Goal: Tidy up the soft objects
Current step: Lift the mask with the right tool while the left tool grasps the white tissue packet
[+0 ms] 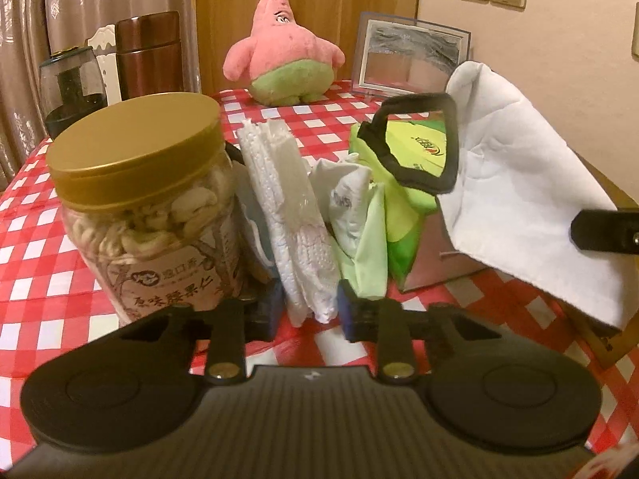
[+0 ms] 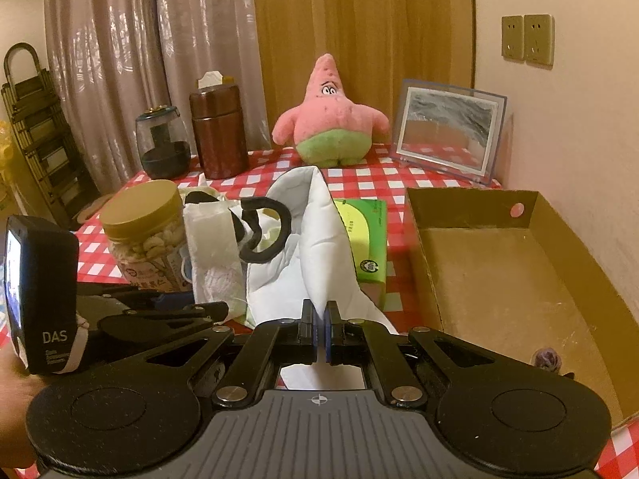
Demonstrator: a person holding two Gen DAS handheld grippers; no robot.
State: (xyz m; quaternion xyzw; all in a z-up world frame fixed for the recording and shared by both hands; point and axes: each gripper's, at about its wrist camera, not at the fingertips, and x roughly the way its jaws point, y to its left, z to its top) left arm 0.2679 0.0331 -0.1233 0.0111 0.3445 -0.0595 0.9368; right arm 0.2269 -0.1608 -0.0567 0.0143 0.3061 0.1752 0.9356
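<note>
While my right tongs (image 2: 321,329) pinch the near edge of the white cloth (image 2: 315,239), nearly shut on it, the fabric rises limp and folded toward twelve o'clock. It looks light and floppy, so I judge a grip on a doubled edge will carry it best; a single layer could slip out. My left tongs (image 1: 305,311) stand partly apart around the bottom of a white tissue pack (image 1: 287,215); whether they truly press it I cannot tell. That pack seems soft and crinkly, best taken low across its thickness. At one o'clock from it lies a green bag with black handle (image 1: 415,147). The nut jar (image 1: 147,199) stands at ten o'clock on the checked table (image 1: 36,263). An open cardboard box (image 2: 499,279) waits at two o'clock in the right view, the pink plush (image 2: 331,119) beyond.
</note>
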